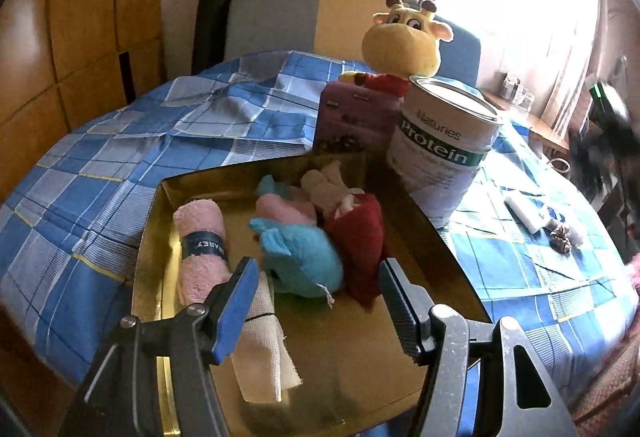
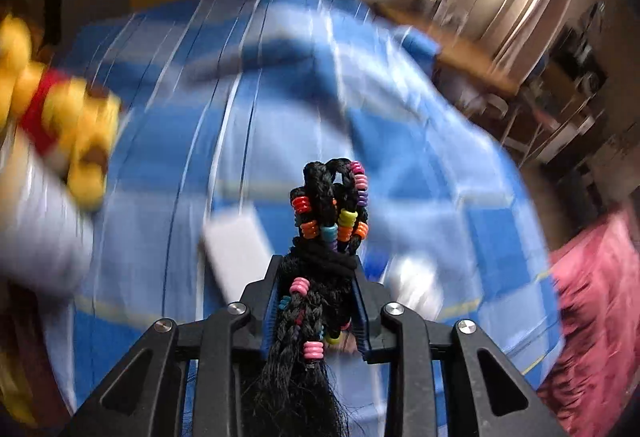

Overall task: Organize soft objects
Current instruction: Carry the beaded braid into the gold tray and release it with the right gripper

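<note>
A gold tray (image 1: 360, 353) lies on the blue checked bedspread. In it are a pink rolled towel (image 1: 200, 245), a white cloth (image 1: 264, 353), a blue plush (image 1: 300, 261), a dark red cloth (image 1: 360, 237) and other small soft items behind. My left gripper (image 1: 316, 297) is open and empty just above the tray's near part. My right gripper (image 2: 316, 301) is shut on a black braided hairpiece with coloured beads (image 2: 328, 213), held above the bed. The right wrist view is blurred by motion. The right gripper shows as a dark blur (image 1: 604, 141) at the left wrist view's right edge.
A giraffe plush (image 1: 404, 37) sits behind a purple box (image 1: 356, 117) and a protein can (image 1: 444, 153). A white tube (image 1: 528, 213) and a small brown item lie right of the can. The bed's right edge drops to a pink rug (image 2: 600, 301).
</note>
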`<action>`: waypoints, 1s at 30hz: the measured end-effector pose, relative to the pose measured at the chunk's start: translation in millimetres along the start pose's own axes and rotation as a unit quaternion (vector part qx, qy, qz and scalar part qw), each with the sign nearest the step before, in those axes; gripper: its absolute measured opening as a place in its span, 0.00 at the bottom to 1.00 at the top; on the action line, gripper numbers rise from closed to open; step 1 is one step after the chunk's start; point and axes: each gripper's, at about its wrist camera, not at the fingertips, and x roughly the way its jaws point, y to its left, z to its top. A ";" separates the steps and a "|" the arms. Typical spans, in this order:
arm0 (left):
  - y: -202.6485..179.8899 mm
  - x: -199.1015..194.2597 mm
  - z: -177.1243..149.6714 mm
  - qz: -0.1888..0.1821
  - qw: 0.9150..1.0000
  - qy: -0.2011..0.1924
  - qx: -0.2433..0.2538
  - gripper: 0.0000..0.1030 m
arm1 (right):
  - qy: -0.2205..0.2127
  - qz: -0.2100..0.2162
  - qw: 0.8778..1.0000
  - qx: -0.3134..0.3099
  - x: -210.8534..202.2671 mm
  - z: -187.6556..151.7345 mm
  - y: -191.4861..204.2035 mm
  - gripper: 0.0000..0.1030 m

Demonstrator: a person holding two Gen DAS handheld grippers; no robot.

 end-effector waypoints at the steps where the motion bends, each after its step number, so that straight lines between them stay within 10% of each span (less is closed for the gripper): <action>1: 1.9 -0.3 0.1 -0.001 1.000 0.000 -0.002 0.62 | -0.020 -0.014 1.000 0.001 -12.0 28.7 5.7 0.28; 7: 15.9 1.9 2.1 0.003 1.000 0.002 -0.021 0.62 | -0.124 -0.026 0.992 -0.013 -81.4 134.9 63.6 0.29; 14: 28.4 9.3 -0.4 0.021 0.999 0.013 -0.034 0.62 | -0.258 0.092 0.952 -0.135 -169.1 172.4 203.4 0.29; 23: 53.1 -0.2 -0.2 0.063 0.996 0.002 -0.059 0.62 | -0.225 0.264 0.873 -0.342 -186.2 66.8 341.9 0.28; 30: 70.6 -11.0 -3.0 0.098 0.992 -0.009 -0.079 0.66 | -0.099 0.305 0.856 -0.405 -142.8 -61.7 361.3 0.28</action>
